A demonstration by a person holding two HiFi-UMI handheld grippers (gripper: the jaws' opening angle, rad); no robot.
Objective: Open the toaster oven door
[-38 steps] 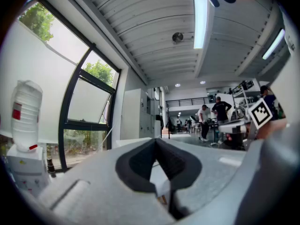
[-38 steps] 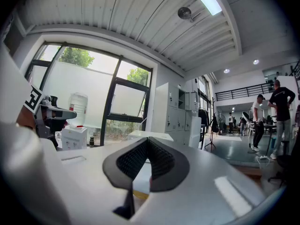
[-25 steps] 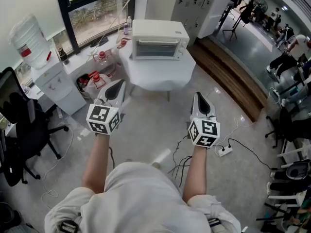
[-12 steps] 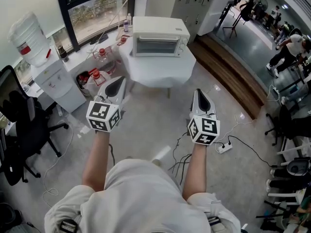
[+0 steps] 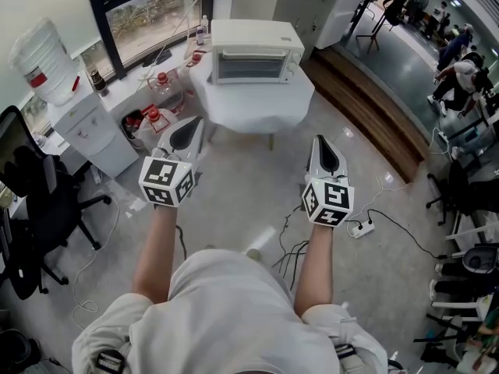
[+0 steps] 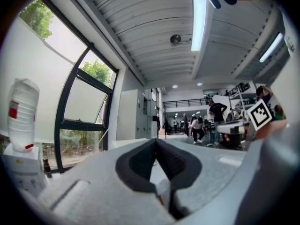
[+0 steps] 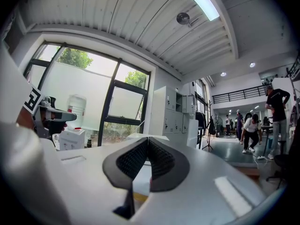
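- Head view: the toaster oven [image 5: 256,53] sits on a white-draped tabletop [image 5: 251,114] up near the window, with its glass door [image 5: 251,67] facing the person and flat against the front (so, closed).
- Same view: the left tongs [image 5: 193,125] and the right tongs [image 5: 320,142] are both held out over the bare floor, pointing toward the oven but well apart from it and touching nothing. Each one has its marker cube by the person's wrist.
- Also there: a water dispenser [image 5: 82,127] with a big bottle [image 5: 37,59] on top stands off to the left, with a black office chair [image 5: 35,201] nearer the person. A white power strip [image 5: 360,230] and its cables lie on the floor to the right.
- Left gripper view: the left tongs [image 6: 156,143] are clenched, the dark ribbed pads meeting at the tip with nothing caught between them. The camera tilts up at the ceiling lights, the big bottle [image 6: 21,109] shows at the left, and the other gripper's marker cube [image 6: 259,114] pokes in at the right.
- Right gripper view: the right tongs [image 7: 148,140] are clenched too, pads pressed together and empty. The window and the water dispenser [image 7: 74,132] are behind them at the left, and people [image 7: 276,111] stand far off down the hall.
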